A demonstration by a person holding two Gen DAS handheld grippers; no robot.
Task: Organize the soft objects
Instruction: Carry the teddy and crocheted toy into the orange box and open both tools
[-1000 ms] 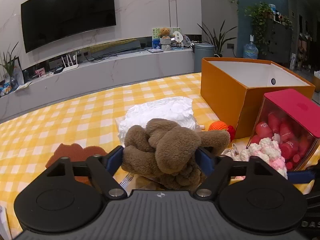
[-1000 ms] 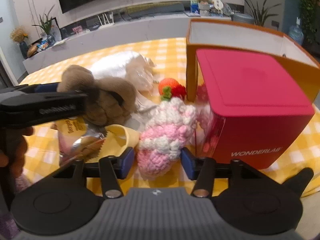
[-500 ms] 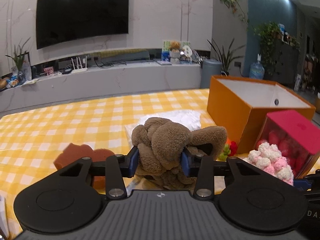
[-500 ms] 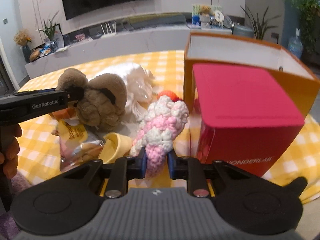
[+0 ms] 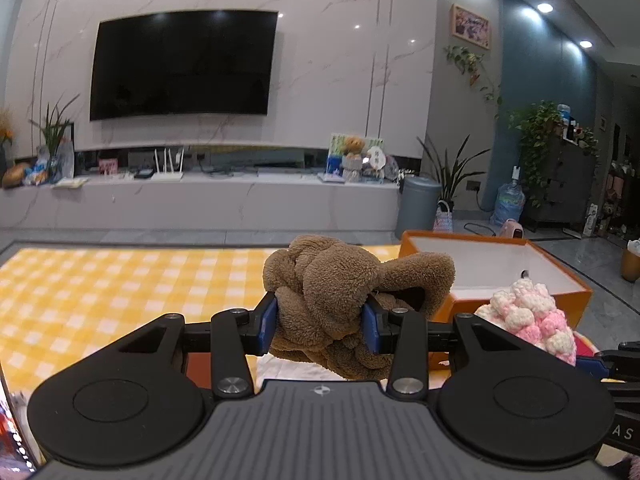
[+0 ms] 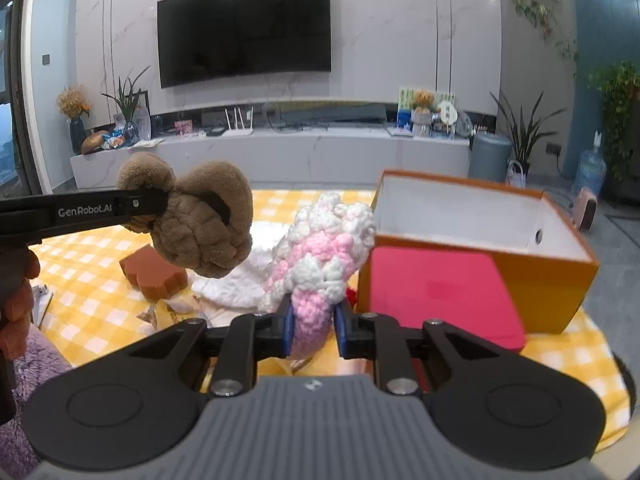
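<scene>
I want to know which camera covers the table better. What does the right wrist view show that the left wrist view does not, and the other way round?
Only the right wrist view shows the red lidded box, the brown sponge-like block, the white cloth and the hand carrying the left hand-held gripper.

Only the left wrist view shows that gripper's blue pads pressing the brown plush toy from both sides.

Both show the plush toy, the pink and white crochet toy in the right hand-held gripper, the orange box and the yellow checked cloth.
</scene>
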